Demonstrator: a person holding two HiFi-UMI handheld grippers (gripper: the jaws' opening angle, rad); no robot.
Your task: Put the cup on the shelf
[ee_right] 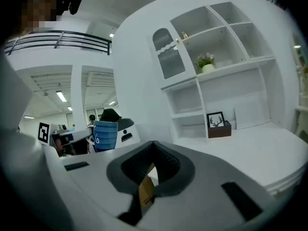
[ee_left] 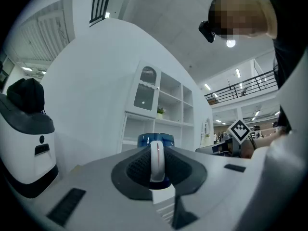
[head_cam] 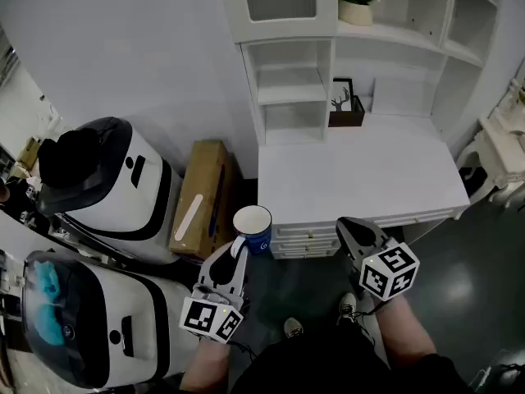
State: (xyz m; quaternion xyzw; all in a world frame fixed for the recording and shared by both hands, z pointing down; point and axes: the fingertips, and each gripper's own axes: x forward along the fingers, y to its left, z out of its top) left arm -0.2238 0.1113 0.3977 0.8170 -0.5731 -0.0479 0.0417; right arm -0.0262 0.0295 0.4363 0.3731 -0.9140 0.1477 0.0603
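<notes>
— Where's the blue cup (head_cam: 253, 224)?
— Pinched by its handle in the left gripper (head_cam: 237, 251), just short of the desk (head_cam: 353, 175). The shelf (head_cam: 292, 93) is beyond, with a cardboard box (head_cam: 201, 197) to the left.
— And the right gripper (head_cam: 354, 233)?
— Jaws pressed together, empty, at the desk's front edge.

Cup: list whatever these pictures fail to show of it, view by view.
Head view: the cup is seen from above, so its base is hidden, and the left tool covers most of the handle.
Left gripper view: the tool hides the cup's body; only the rim and handle show.
Right gripper view: the cup's white print is too small to make out.
</notes>
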